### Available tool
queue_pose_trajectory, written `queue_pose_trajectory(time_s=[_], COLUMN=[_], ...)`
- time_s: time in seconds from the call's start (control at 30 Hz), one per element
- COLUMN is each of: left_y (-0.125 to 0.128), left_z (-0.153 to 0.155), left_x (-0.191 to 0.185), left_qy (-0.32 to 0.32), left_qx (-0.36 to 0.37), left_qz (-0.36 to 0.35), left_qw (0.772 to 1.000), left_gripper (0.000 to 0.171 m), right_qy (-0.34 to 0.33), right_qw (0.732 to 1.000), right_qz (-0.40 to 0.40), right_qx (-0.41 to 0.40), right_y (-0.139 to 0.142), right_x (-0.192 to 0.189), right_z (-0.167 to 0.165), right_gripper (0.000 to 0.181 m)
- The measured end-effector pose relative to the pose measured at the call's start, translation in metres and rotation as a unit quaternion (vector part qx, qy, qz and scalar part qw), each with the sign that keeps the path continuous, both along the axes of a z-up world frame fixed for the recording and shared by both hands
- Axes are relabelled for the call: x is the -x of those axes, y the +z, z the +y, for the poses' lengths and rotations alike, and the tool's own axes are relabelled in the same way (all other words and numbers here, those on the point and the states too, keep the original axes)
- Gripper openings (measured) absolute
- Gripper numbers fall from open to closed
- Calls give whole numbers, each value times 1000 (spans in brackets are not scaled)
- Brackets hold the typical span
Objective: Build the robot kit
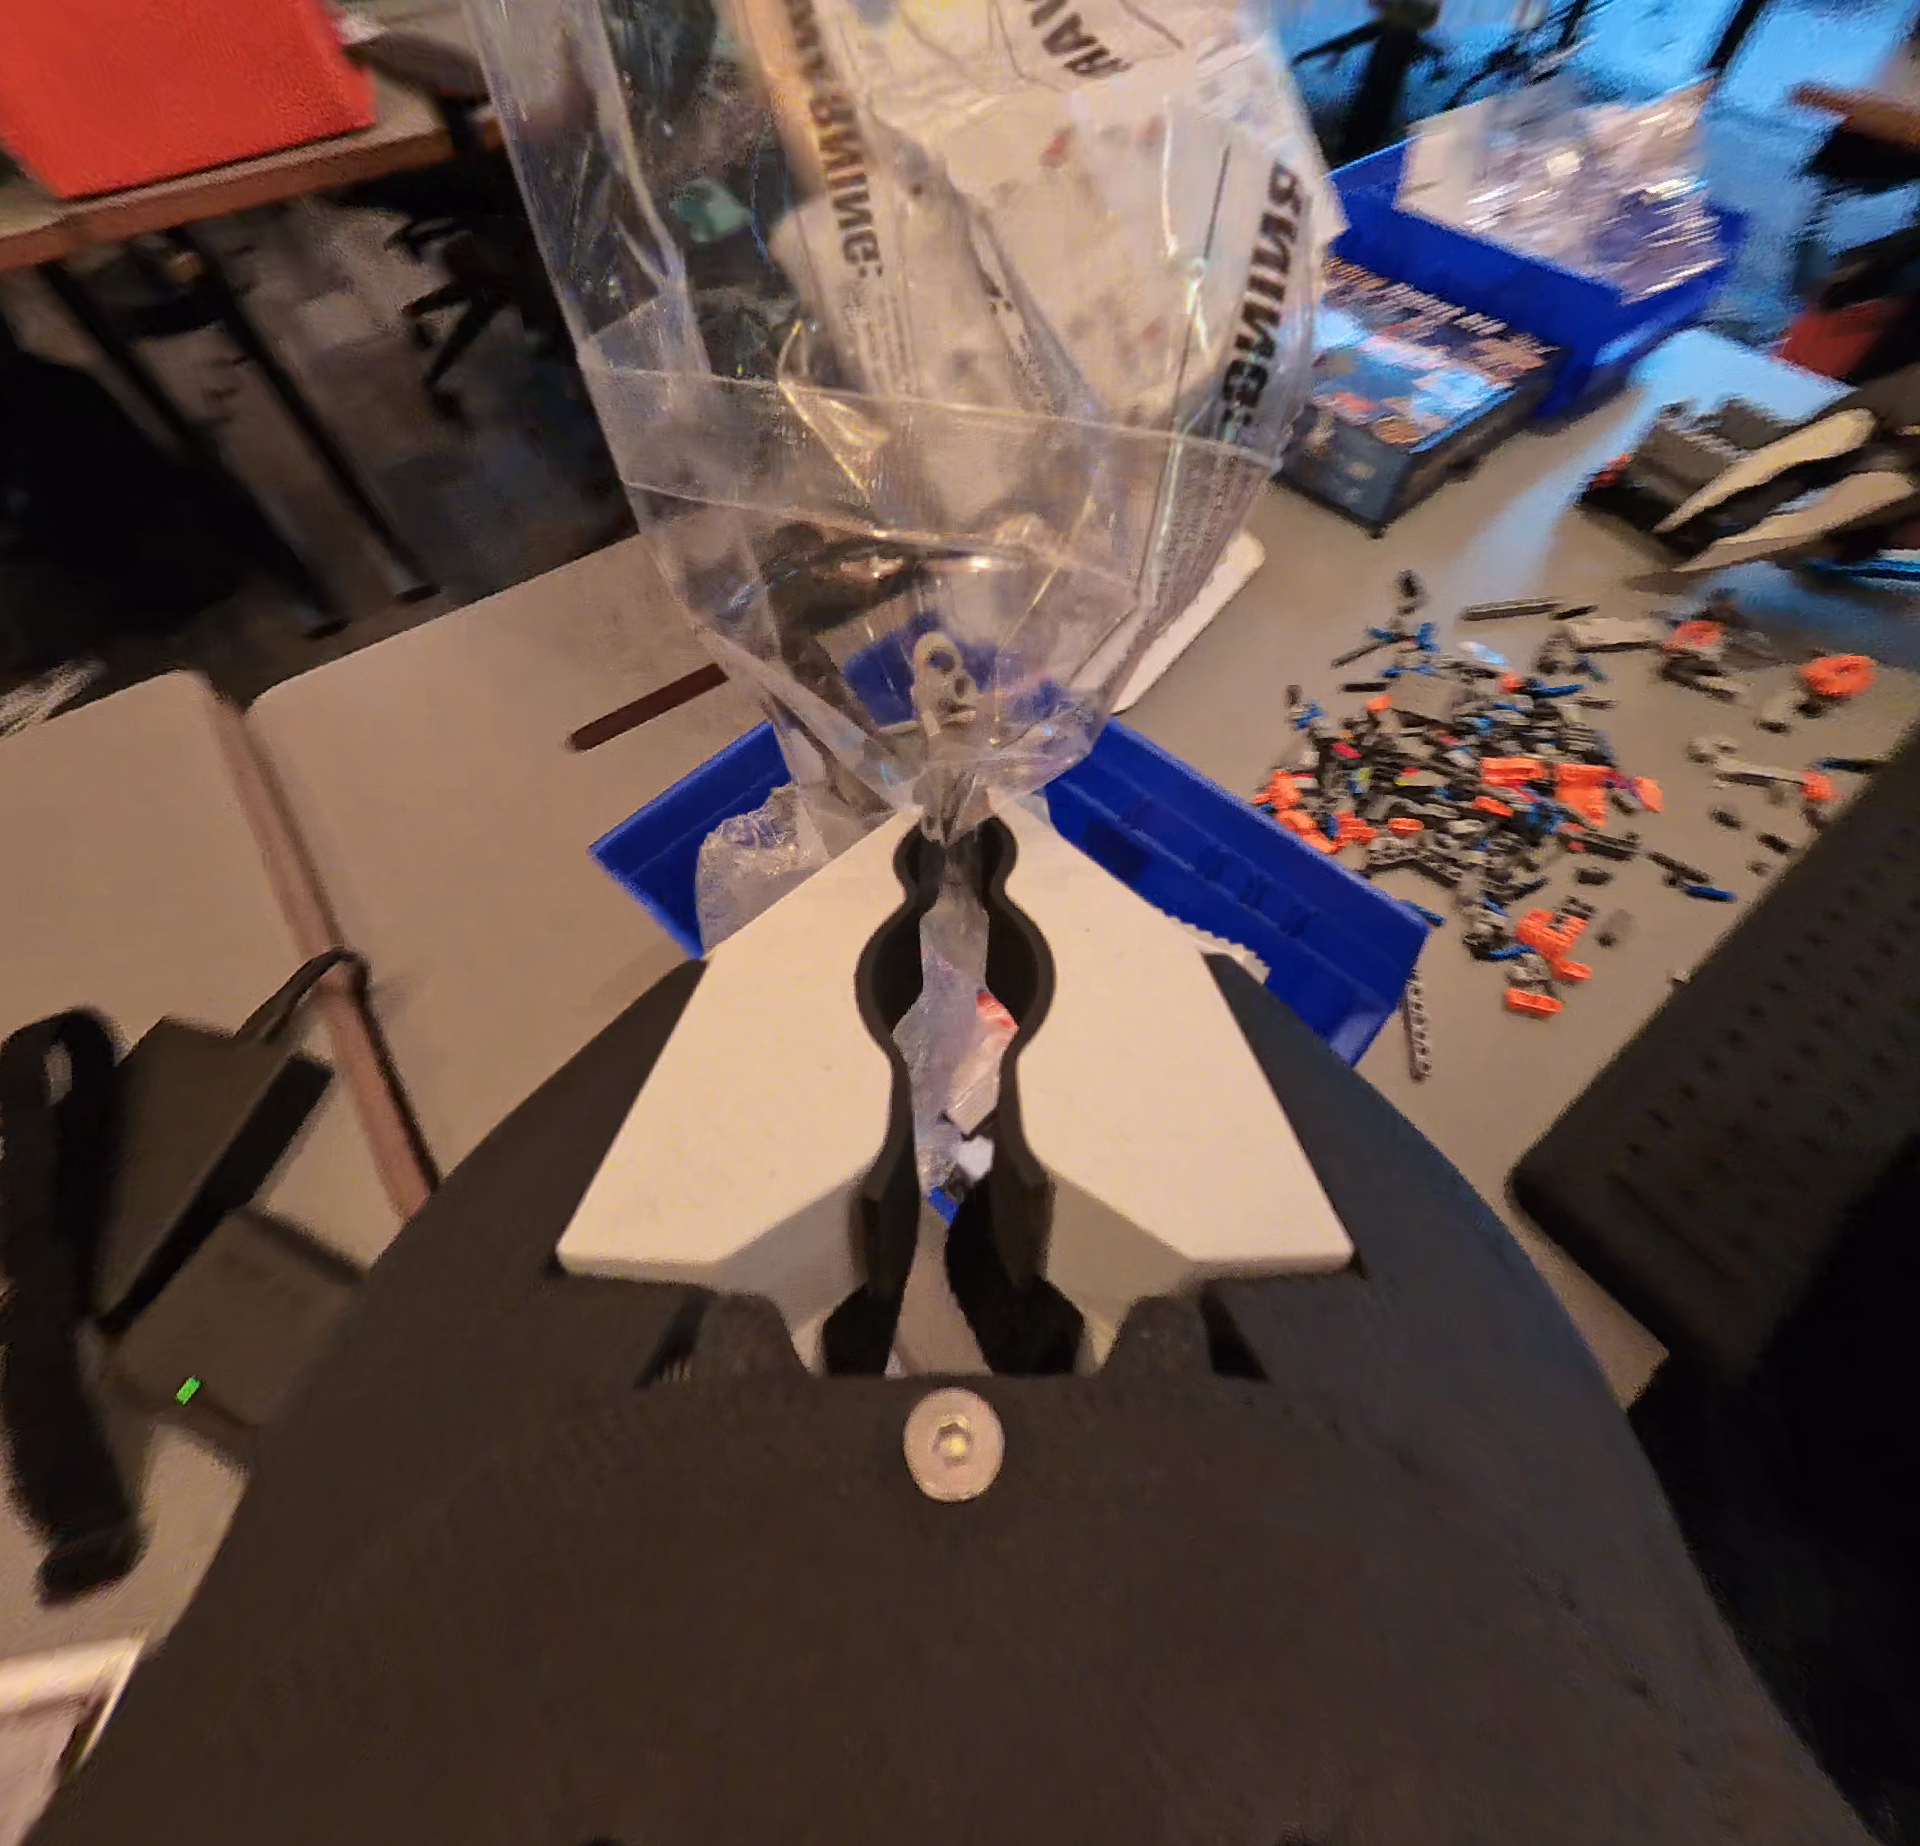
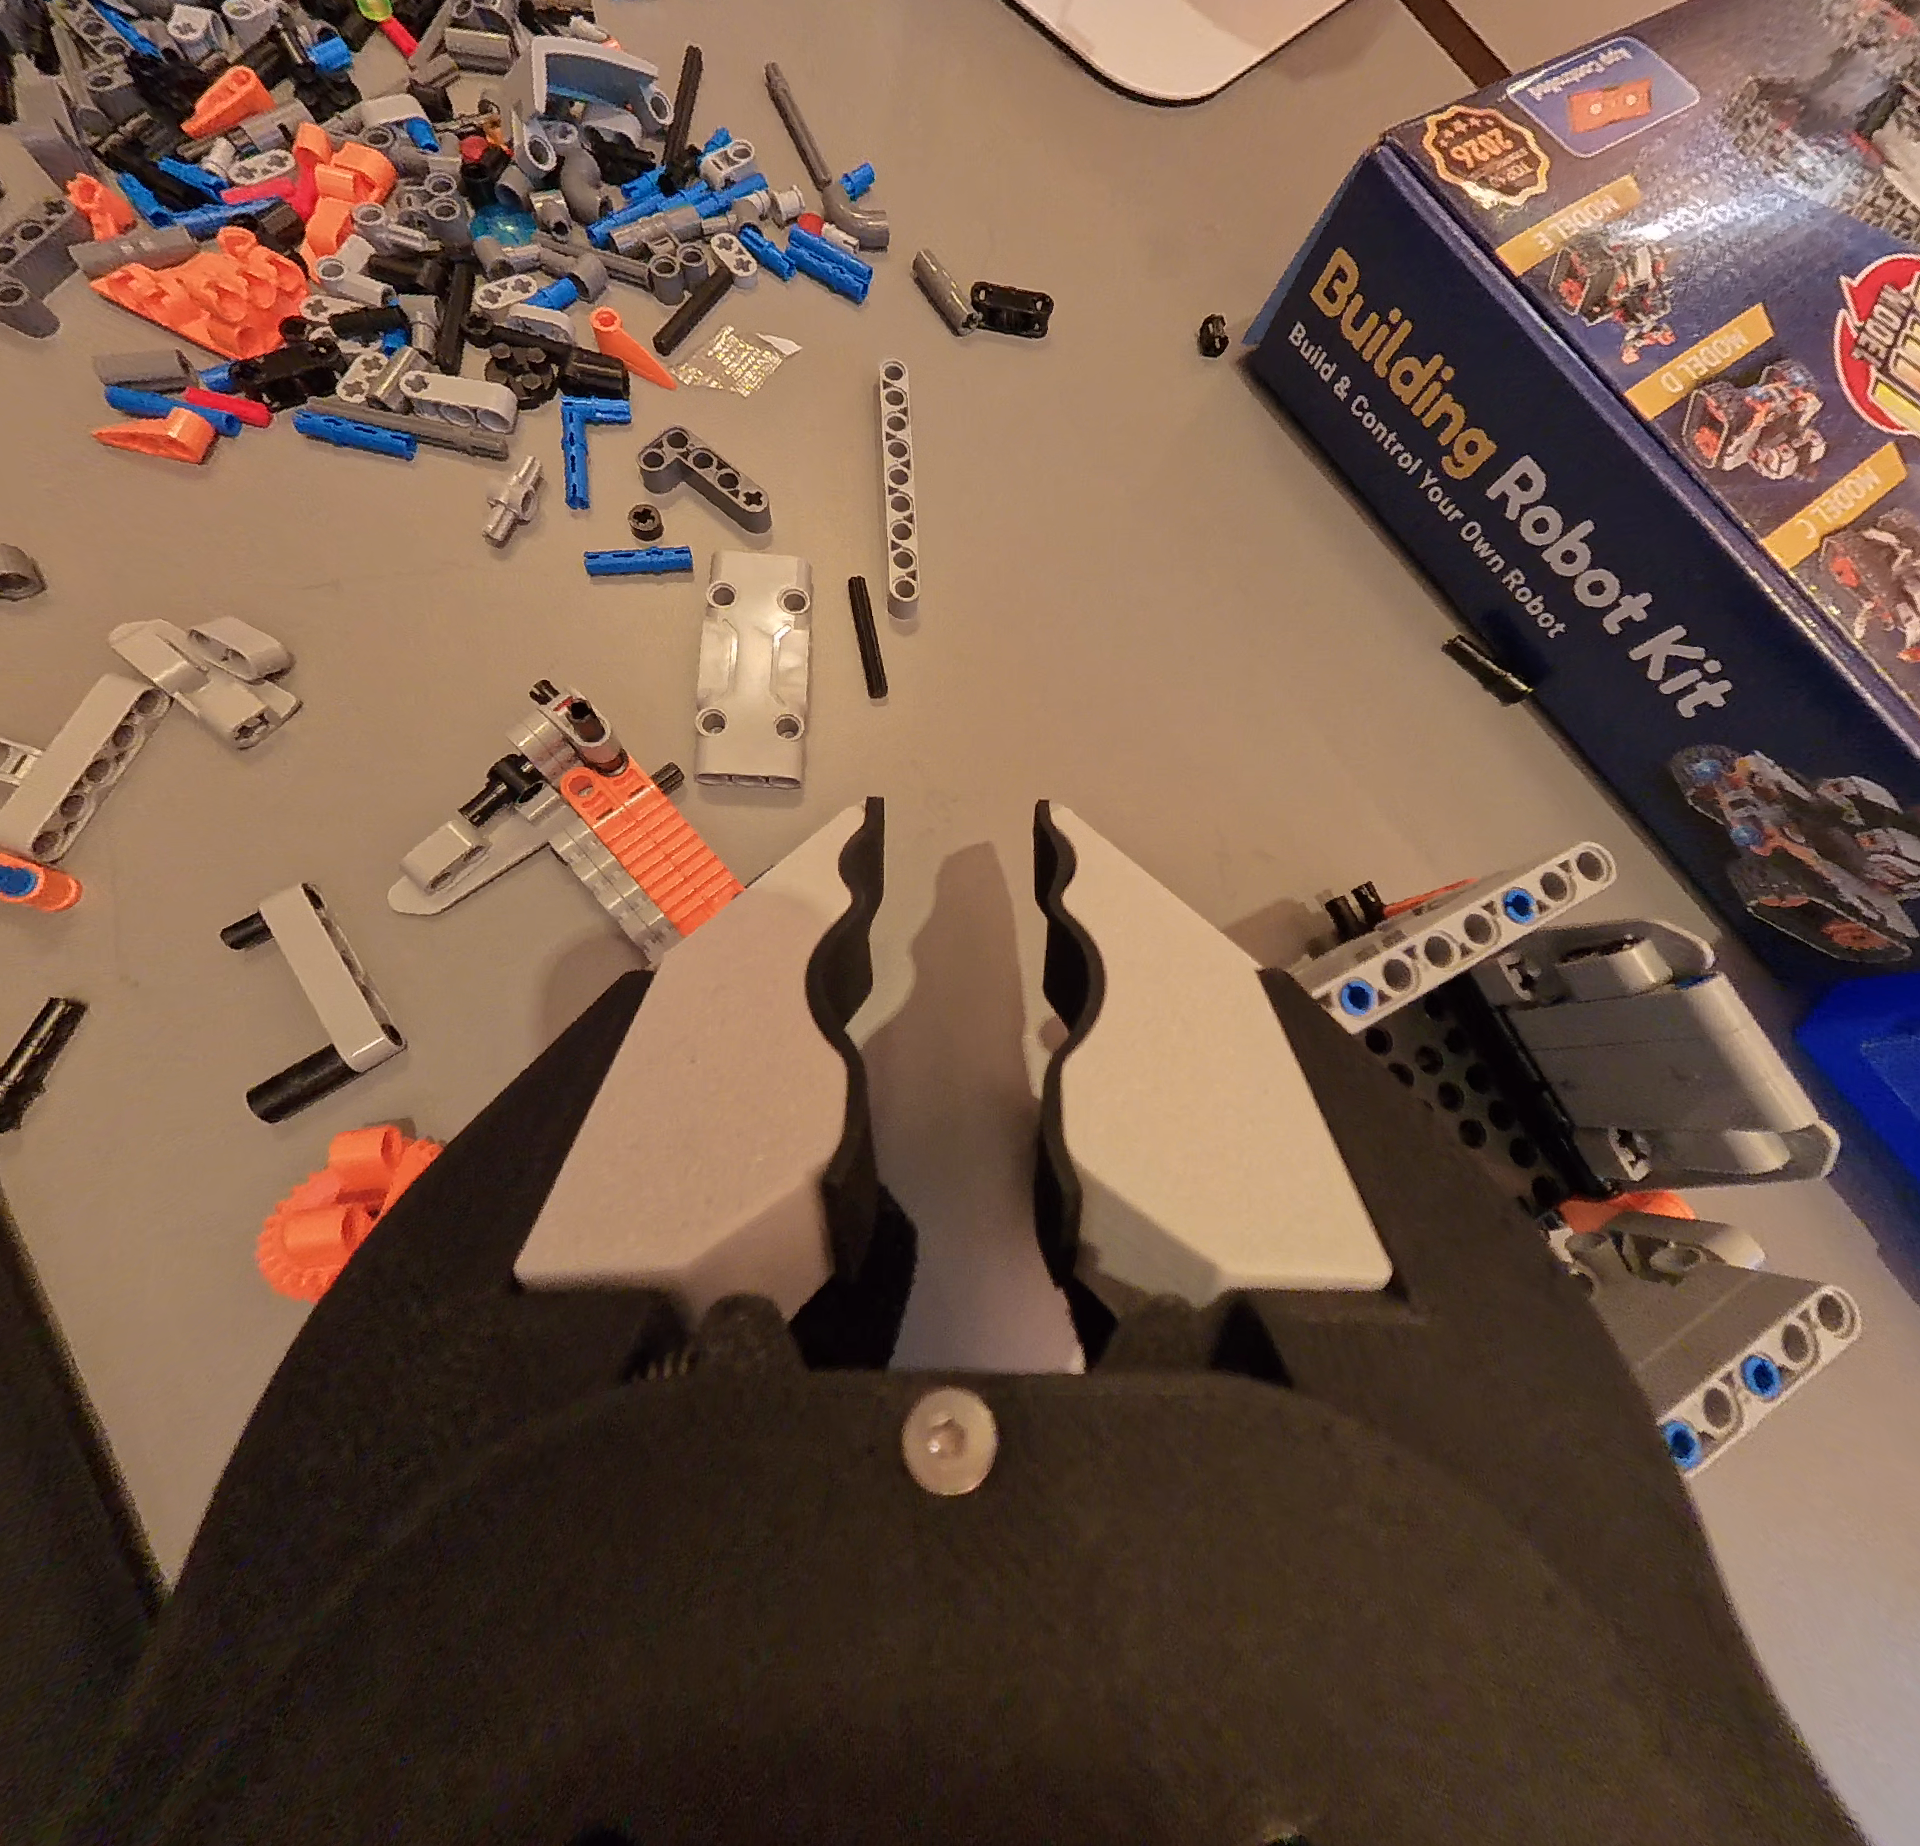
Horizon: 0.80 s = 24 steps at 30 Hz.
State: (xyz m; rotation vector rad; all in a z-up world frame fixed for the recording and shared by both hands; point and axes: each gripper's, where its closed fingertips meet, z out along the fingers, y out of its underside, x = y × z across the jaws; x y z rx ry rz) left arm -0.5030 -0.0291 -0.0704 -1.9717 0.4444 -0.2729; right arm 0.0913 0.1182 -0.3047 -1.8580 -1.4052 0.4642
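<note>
My left gripper (image 1: pixel 951 840) is shut on the gathered end of a clear plastic bag (image 1: pixel 914 342), which it holds up above a blue bin (image 1: pixel 1236 892). A small grey part (image 1: pixel 940 690) lies inside the bag close to the pinch. My right gripper (image 2: pixel 958 820) is open and empty, low over the grey table (image 2: pixel 1091 570). A flat grey plate piece (image 2: pixel 753 669) lies just ahead of it, an orange-and-grey part (image 2: pixel 634 856) by its left finger, and a partly built grey assembly (image 2: pixel 1507 1027) by its right finger.
A heap of orange, blue, grey and black building parts (image 2: pixel 395 186) covers the table's far left; it also shows in the left wrist view (image 1: pixel 1507 799). A dark blue kit box (image 2: pixel 1662 425) lies at the right. A second blue bin (image 1: pixel 1538 238) stands farther back. A black strap (image 1: pixel 62 1277) lies at the left. The gap from one gripper's tips to the other's is roughly 65 cm. It is some 6 cm from my right tips to the flat grey plate piece (image 2: pixel 753 669). It turns up in the left wrist view (image 1: pixel 1615 630) as well.
</note>
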Motion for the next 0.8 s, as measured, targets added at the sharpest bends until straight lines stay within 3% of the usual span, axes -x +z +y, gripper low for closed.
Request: queue_pose_trajectory(time_s=[0.1,0.23,0.47,0.63,0.7,0.8], left_y=[-6,-15,-15,-12,-15,-29], left_z=[-5,-5,9,28,37,57], left_x=[-7,-14,-16,-20,-31,-47], left_qy=[-62,-100,-90,-25,-4,34], left_qx=[-22,-31,-25,-47,-60,-58], left_qz=[-21,-28,21,145,228,385], left_qw=[998,994,995,988,972,920], left_gripper=[2,3,3,3,3,3], right_qy=[2,3,3,2,1,2], right_qw=[1000,1000,1000,1000,1000,1000], right_qz=[0,2,2,-1,-2,-3], right_qx=[-1,-3,-4,-5,-5,-6], right_y=[0,2,3,2,1,1], right_x=[0,0,0,0,-1,0], right_z=[-1,-2,-2,-1,-1,-1], right_gripper=[27,27,27,27,27,27])
